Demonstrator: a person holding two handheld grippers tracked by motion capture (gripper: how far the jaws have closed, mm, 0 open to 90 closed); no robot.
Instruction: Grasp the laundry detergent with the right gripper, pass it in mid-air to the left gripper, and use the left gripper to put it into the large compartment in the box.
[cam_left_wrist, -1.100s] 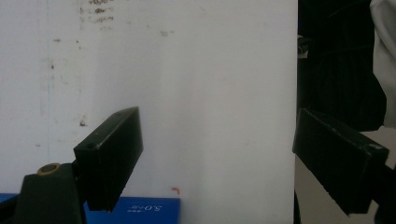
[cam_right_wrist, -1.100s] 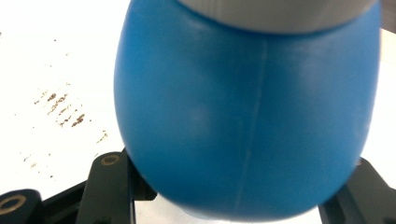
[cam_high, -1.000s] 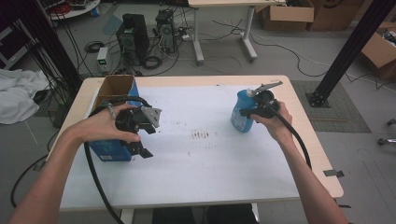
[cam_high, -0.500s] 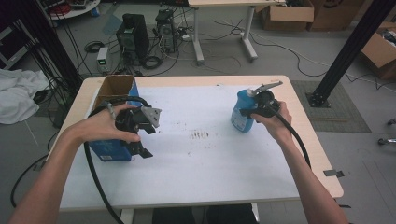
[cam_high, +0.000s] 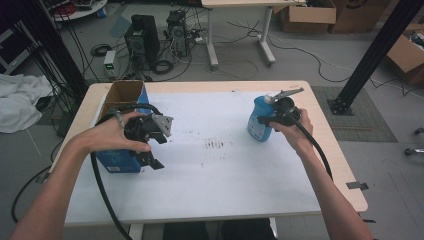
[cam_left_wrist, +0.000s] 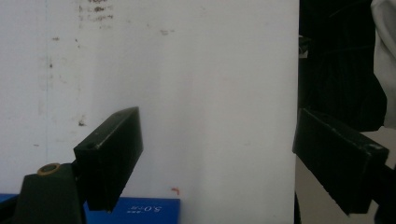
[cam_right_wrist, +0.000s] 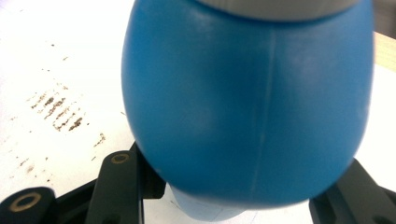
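One blue bottle (cam_high: 259, 120), one cardboard box (cam_high: 122, 95), two tools.

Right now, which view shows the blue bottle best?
The high view: the whole blue bottle stands upright on the table, with the right gripper at its side. The right gripper view gives a close-up of its rounded body between the jaws. The left gripper view looks across the table, with the left gripper open.

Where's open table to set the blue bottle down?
Widest free patch: the white sheet between the blue box and the blue bottle, toward the near edge; only smudge marks there. Crowded at left: the box and the left gripper.
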